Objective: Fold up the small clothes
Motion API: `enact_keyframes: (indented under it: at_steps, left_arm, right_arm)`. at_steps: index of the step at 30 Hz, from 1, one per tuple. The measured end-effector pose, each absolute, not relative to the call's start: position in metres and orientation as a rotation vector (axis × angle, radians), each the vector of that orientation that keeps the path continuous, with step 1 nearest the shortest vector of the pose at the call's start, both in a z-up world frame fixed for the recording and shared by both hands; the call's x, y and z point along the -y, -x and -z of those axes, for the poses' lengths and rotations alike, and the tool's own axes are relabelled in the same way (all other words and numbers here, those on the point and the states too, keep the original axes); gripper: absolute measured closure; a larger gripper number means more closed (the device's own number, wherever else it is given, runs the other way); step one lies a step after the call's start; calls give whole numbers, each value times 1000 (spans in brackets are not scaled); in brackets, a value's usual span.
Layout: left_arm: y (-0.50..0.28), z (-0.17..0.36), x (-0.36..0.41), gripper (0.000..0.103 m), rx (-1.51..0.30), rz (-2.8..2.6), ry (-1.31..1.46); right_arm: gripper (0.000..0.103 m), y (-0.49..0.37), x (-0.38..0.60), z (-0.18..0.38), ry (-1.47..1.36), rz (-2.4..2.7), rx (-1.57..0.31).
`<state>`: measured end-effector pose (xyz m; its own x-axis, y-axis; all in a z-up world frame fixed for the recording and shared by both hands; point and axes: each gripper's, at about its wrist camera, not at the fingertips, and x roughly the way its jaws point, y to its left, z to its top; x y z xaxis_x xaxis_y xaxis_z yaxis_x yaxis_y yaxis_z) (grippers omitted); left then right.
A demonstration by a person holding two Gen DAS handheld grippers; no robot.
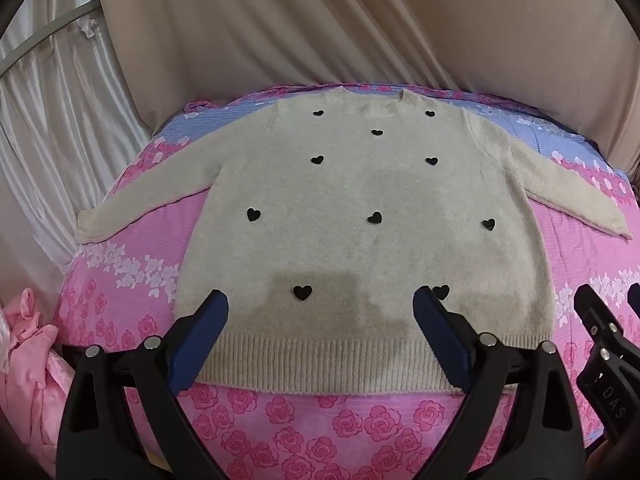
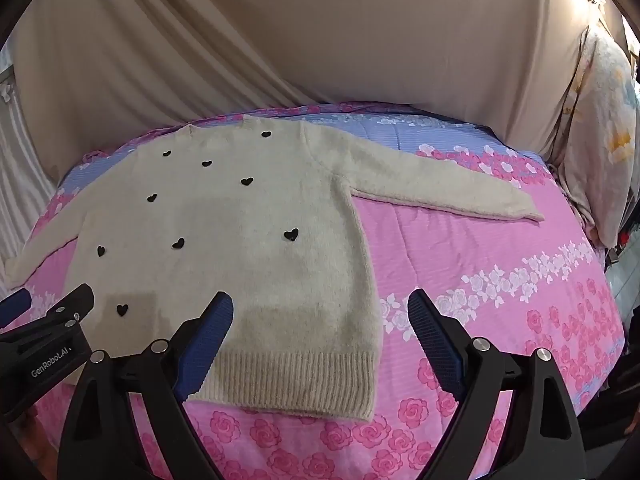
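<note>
We are looking down at a cream fuzzy knit sweater [image 1: 360,200] with small black heart appliqués [image 1: 376,217], lying face up and spread flat on a pink rose-print quilt [image 1: 328,432], with the neckline at the far side by the beige drape [image 1: 320,20] and the ribbed hem [image 1: 328,364] nearest us. Both sleeves are stretching outward and slightly down, the one on the right of the right wrist view [image 2: 448,184] lying well clear of the body.

We are holding the left gripper [image 1: 320,312] above the hem with its jaws standing wide and nothing between the blue pads. The right gripper [image 2: 320,316] is hovering over the hem's right corner [image 2: 360,392], likewise wide and gripping nothing.

We are judging this knit to be light, soft and completely limp: it is going to sag and drape from any point we lift, and it is not going to hold a crease crisply. The fluffy pile is probably giving the pads good friction, so slipping looks unlikely, but snagging or stretching the loose yarn is the greater worry. The quilt beneath is soft too, so a low pinch may be catching bedding along with the sweater.

We are thinking the firmest places to take hold are the ribbed parts, namely the hem corners, the cuffs [image 1: 86,226] and the collar, since the ribbing is thicker and is keeping its shape better. For a sleeve fold, we are favouring a pinch at the cuff, keeping the pads off the hearts.
</note>
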<state>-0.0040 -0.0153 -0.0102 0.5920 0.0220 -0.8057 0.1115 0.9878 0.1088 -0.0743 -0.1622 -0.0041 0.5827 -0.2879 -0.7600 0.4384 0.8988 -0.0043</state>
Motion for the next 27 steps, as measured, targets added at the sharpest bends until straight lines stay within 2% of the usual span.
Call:
enact_keyframes:
  at_steps: [27]
  left_arm:
    - [0, 18, 22, 12, -975, 40, -159]
  right_arm:
    - [16, 70, 168, 9, -182, 405, -868]
